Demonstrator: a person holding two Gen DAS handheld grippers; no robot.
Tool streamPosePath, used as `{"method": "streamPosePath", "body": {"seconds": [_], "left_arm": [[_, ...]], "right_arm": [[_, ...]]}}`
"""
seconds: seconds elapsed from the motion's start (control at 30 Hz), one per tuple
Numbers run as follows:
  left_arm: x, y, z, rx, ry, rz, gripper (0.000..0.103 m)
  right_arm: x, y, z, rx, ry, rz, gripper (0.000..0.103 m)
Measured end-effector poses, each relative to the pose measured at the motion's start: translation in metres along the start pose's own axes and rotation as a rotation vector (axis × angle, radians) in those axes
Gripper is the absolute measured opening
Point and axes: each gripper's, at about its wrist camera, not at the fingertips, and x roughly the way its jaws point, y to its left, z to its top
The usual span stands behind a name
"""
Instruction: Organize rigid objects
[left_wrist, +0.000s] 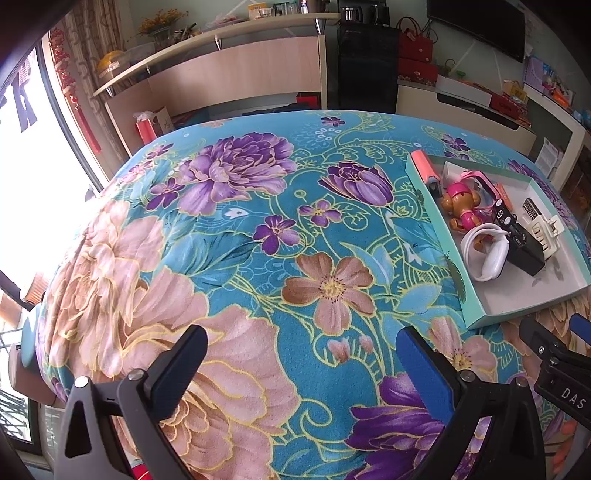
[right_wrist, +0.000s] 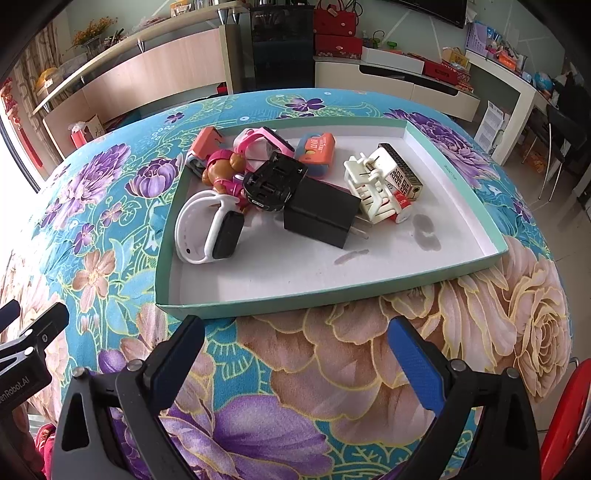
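A shallow teal tray (right_wrist: 332, 295) with a white floor lies on the flowered cloth; it also shows in the left wrist view (left_wrist: 436, 221) at the right. In it lie a white smartwatch (right_wrist: 207, 230), a black charger plug (right_wrist: 321, 218), a black clip part (right_wrist: 275, 182), a white plastic mechanism (right_wrist: 373, 184), a pink-and-brown toy dog (right_wrist: 221, 171), a pink watch (right_wrist: 264, 142) and an orange pack (right_wrist: 317, 151). My right gripper (right_wrist: 295, 354) is open and empty just in front of the tray. My left gripper (left_wrist: 301, 363) is open and empty over the cloth, left of the tray.
The table is covered by a blue cloth (left_wrist: 258, 229) with large flowers. Behind it stand a long wooden shelf (left_wrist: 229, 70), a black cabinet (left_wrist: 365, 62) and a low white unit (right_wrist: 399, 81). A bright window (left_wrist: 33, 184) is at the left. A red object (right_wrist: 565, 413) is at the right edge.
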Motion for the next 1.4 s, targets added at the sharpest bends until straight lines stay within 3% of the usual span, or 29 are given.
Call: {"method": "streamPosePath", "body": {"seconds": [1.4], "left_arm": [[0.0091,0.0018,-0.0032,0.011,0.056,0.028,0.103]], "right_arm": [[-0.0037,0.0018,-0.001,-0.006,-0.035,-0.054,0.099]]}}
